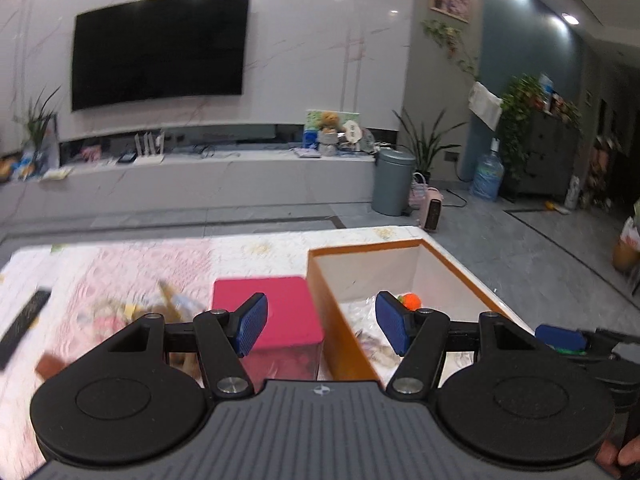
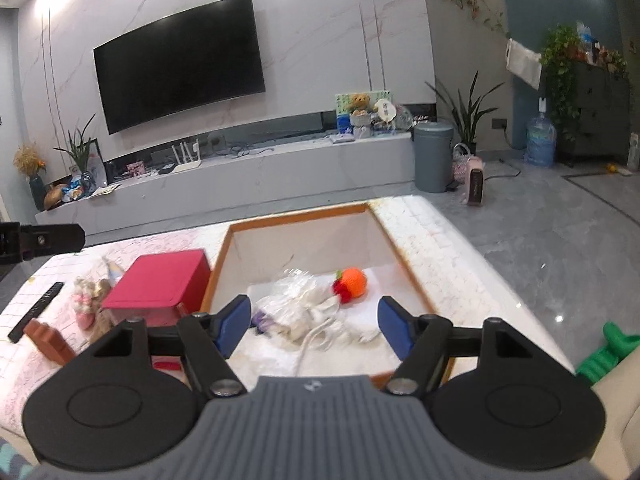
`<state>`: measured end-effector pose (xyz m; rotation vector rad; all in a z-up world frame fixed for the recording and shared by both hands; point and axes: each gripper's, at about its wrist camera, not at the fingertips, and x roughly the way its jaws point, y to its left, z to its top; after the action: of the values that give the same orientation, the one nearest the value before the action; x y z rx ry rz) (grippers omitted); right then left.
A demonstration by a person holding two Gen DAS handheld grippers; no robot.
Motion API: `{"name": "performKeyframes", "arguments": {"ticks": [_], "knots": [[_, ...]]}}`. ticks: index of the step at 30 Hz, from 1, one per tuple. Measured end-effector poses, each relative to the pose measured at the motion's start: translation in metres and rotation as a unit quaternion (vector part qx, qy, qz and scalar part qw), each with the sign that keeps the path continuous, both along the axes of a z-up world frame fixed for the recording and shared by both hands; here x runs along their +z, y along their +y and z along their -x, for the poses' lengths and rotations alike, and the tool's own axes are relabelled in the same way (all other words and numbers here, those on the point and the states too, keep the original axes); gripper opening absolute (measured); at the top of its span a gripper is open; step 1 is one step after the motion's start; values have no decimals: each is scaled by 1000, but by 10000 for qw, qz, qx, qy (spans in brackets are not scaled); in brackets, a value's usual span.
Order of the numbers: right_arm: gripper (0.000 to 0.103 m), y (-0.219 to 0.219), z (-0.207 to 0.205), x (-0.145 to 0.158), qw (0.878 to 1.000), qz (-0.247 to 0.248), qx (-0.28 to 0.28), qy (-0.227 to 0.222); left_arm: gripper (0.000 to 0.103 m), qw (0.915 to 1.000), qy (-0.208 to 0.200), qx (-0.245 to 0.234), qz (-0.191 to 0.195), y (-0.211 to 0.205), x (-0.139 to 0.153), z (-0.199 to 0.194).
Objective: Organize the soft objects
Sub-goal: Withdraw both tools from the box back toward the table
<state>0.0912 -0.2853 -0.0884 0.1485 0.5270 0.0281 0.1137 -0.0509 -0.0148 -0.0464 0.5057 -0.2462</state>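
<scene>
right claw (image 2: 314, 326) wide apart, empty, above orange-rimmed box (image 2: 304, 213)

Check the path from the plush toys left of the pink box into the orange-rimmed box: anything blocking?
Yes: the pink box stands between the plush toys and the orange-rimmed box, touching or nearly touching its left wall.

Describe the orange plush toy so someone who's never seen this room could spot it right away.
Find the orange-rimmed open box on the pale table, right of the pink box. Inside it, beyond the white bagged bundle, lies the orange plush toy: round, bright orange with a red bit, the only vivid item there.
</scene>
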Motion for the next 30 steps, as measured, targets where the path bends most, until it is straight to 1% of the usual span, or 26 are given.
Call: {"name": "performKeyframes", "arguments": {"ticks": [5, 9, 11, 14, 17, 20, 23, 25, 27, 30], "knots": [[71, 18, 9, -9, 9999, -52, 32, 112, 73, 9993, 150, 319, 137, 18, -16, 11], [75, 34, 17, -14, 9999, -39, 79, 106, 73, 9976, 378, 516, 250, 34, -33, 21], [77, 42, 17, -16, 9998, -22, 151, 138, 73, 9968, 471, 606, 240, 40, -41, 26], [81, 53, 19, -20, 9997, 16, 215, 140, 73, 9963, 506, 694, 100, 45, -49, 35], [81, 69, 18, -27, 9994, 108, 296, 122, 73, 9965, 419, 724, -64, 45, -54, 41], [81, 83, 16, -33, 9988, 188, 425, 160, 73, 9960, 437, 747, -240, 45, -56, 44], [81, 97, 15, -38, 9976, 345, 577, 170, 73, 9948, 499, 761, -455, 51, -52, 45], [84, 106, 14, -40, 9964, 416, 717, 156, 73, 9931, 518, 860, -611, 58, -47, 45], [84, 115, 14, -39, 9956, 476, 803, 123, 73, 9916, 537, 904, -757, 68, -39, 44], [84, 126, 12, -37, 9947, 507, 889, 66, 73, 9903, 675, 843, -877, 83, -34, 39]]}}
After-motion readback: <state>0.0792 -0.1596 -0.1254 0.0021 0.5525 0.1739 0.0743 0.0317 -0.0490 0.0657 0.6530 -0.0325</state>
